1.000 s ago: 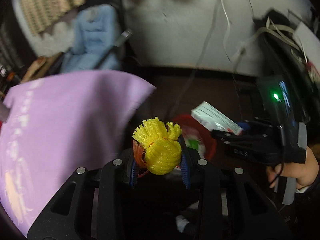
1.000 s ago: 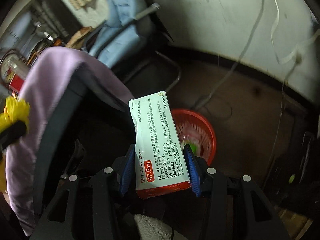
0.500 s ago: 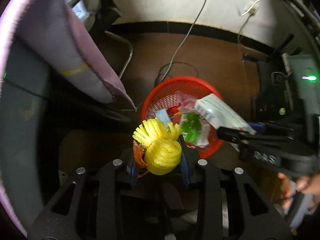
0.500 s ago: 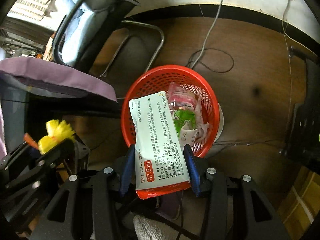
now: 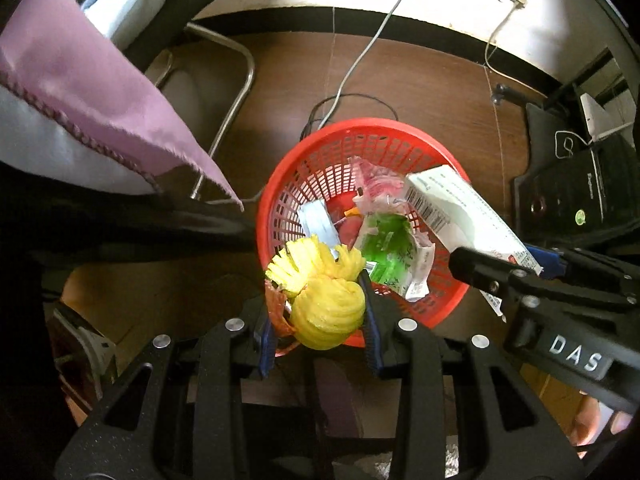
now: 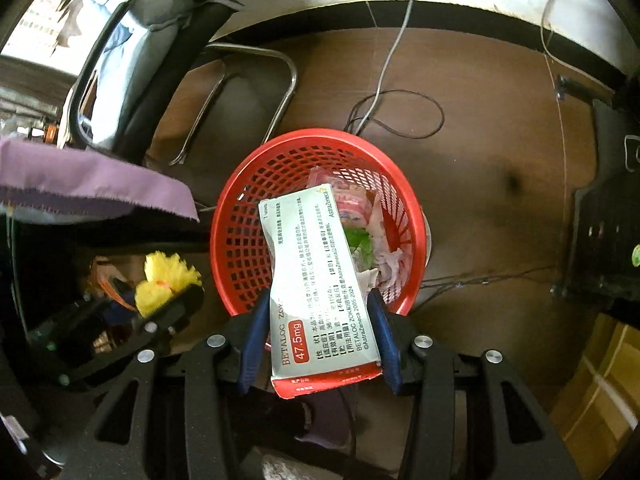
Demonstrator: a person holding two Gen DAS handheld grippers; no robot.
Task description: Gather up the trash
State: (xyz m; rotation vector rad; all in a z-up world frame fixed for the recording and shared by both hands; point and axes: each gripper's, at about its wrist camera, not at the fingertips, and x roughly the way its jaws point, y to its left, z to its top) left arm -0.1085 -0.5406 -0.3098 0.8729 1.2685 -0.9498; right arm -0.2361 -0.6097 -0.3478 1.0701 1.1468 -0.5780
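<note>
Both grippers hang over a red mesh basket (image 5: 320,152) standing on the brown floor (image 6: 480,128). The left gripper (image 5: 320,316) points down at the basket's near rim, its blue pads clamped on a yellow foam fruit net (image 5: 328,308) with a scrap of orange netting (image 5: 276,304) caught against the left pad. The right gripper (image 6: 318,332) is clamped on a white medicine box (image 6: 320,280) with a red end flap, pressing its two long sides; the box's far end reaches out above the basket's opening. In the left wrist view that same box (image 5: 468,216) juts in from the right over the basket's right rim. Inside the basket lie a green-printed wrapper (image 5: 388,248), a pinkish crumpled wrapper (image 5: 376,180) and a pale flat packet (image 5: 318,224); what sits beneath them is hard to make out. A purple cloth (image 5: 80,80) hangs down at the left, just short of the basket. A grey cable (image 6: 396,80) loops on the floor beyond the basket, and a chrome chair frame (image 6: 280,80) stands at the far left.
</note>
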